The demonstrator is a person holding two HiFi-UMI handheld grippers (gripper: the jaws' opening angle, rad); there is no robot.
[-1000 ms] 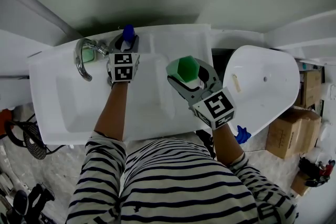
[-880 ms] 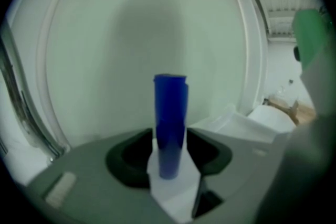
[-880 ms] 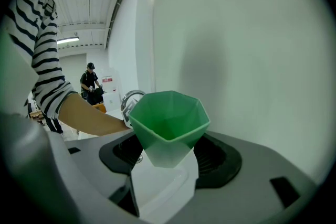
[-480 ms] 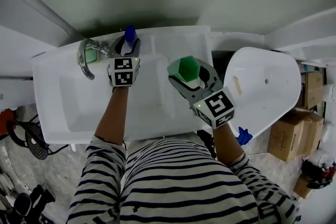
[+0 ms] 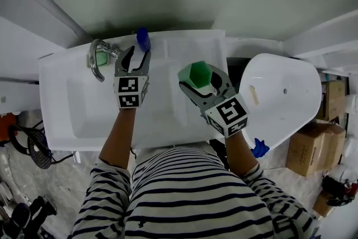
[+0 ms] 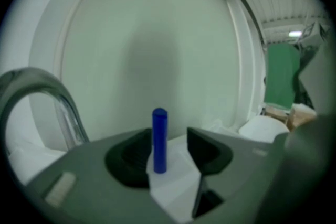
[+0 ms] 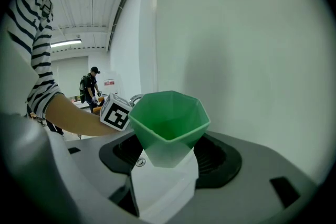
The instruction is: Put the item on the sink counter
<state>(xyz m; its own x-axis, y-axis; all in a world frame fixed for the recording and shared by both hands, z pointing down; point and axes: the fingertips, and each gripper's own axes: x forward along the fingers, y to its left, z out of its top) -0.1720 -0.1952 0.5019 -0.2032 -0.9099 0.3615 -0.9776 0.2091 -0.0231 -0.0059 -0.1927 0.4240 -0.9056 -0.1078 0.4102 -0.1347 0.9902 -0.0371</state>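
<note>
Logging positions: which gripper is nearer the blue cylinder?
Left. The left gripper is open just short of the blue cylinder; the right gripper holds a green cup farther right.

soft even indoor light; fisheye views vignette darkly, close foreground blurred.

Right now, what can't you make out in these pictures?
Green item behind the faucet: head view, faucet covers it, too small to name.
Cup base: head view, under its own rim; right gripper view, lost against white.
Faucet end: left gripper view, past the left edge.
</note>
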